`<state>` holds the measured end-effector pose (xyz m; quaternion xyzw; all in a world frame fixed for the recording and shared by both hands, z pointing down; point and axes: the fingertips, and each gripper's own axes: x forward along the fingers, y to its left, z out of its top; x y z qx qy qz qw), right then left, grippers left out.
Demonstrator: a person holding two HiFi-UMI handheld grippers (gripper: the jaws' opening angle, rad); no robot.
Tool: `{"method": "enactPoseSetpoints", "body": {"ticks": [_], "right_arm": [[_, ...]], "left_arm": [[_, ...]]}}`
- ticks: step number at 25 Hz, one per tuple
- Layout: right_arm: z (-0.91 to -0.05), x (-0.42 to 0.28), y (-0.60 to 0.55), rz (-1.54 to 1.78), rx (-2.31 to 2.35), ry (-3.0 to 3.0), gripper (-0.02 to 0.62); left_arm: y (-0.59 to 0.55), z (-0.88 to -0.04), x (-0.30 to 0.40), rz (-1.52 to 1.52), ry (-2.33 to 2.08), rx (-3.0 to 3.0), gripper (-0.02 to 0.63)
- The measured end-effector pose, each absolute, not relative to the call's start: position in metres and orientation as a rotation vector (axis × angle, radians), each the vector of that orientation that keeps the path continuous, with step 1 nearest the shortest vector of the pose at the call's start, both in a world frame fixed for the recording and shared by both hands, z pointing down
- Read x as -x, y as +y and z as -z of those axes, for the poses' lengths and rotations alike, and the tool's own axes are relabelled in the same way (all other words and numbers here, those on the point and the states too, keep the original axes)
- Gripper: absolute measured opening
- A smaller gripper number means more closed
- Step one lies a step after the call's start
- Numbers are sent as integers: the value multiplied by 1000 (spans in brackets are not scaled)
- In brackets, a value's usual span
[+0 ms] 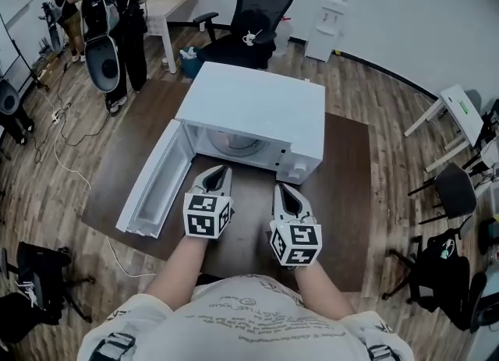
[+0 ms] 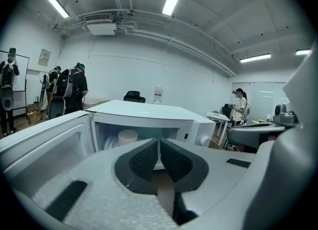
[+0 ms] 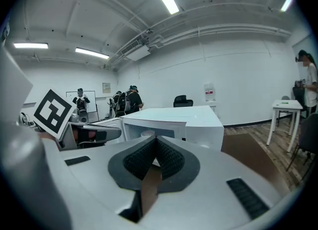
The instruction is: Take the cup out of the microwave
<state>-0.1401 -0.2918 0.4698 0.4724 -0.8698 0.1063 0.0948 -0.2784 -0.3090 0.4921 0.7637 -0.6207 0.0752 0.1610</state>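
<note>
A white microwave (image 1: 257,106) stands on the brown table (image 1: 351,196) with its door (image 1: 156,188) swung wide open to the left. A pale cup (image 2: 127,137) stands inside the cavity, left of centre; its top also shows in the right gripper view, cup (image 3: 147,134). In the head view the cavity shows only a round pale shape. My left gripper (image 1: 222,171) is just in front of the opening, jaws pressed together and empty. My right gripper (image 1: 279,188) is beside it, a little further back, also shut on nothing. Both point at the microwave (image 2: 149,112).
The open door sticks out past the table's left side. A black office chair (image 1: 257,8) and a water dispenser (image 1: 335,1) stand behind the table. People (image 1: 117,16) stand at the back left. White tables (image 1: 460,114) and black chairs (image 1: 452,188) are at the right.
</note>
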Motion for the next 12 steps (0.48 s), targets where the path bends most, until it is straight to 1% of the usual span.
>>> {"method": "enactPoseSetpoints", "body": {"ticks": [7, 10, 12], "right_arm": [[-473, 136, -304, -318, -1503, -2495, 15], [-477, 128, -306, -332, -1550, -2454, 15], [-481, 118, -306, -345, -1586, -2417, 14]], "left_arm": [[-348, -522, 299, -252, -1724, -2182, 19], [-364, -543, 305, -323, -1694, -2173, 81], [-373, -557, 307, -356, -1678, -2160, 81]]}}
